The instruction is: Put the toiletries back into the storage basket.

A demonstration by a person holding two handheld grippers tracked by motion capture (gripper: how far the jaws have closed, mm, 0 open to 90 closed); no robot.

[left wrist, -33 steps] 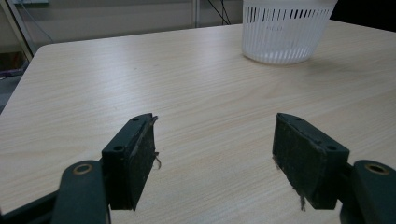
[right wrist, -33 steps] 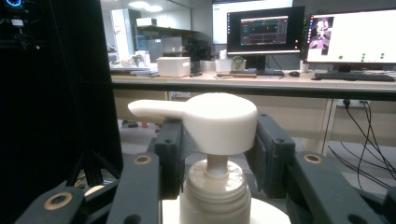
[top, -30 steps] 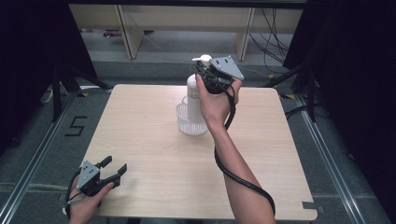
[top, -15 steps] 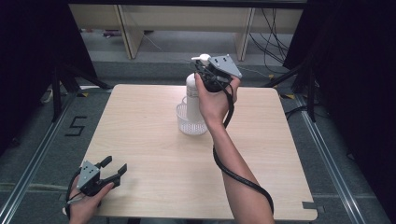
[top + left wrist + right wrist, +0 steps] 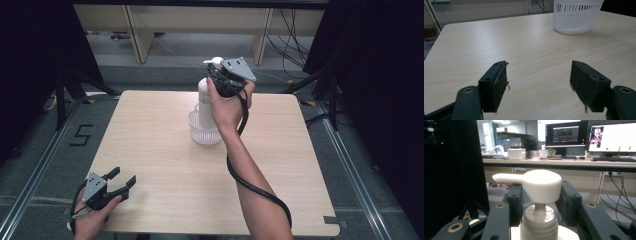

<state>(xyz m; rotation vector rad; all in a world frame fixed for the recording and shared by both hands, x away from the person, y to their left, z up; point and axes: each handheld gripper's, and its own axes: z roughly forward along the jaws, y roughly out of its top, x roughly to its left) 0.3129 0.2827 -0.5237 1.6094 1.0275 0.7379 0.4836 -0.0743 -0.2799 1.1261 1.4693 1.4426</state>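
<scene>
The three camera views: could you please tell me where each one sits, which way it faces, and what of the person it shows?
High view: above the person's side, looking forward and down on the light wooden table; both forearms and hands show.
Left gripper view: rides the left tool, looking low across the table; its open black jaws show.
Right gripper view: rides the right tool, facing desks with monitors; its jaws flank the white plastic pump bottle.
Shared: high and left gripper views both show the white slotted plastic basket.
</scene>
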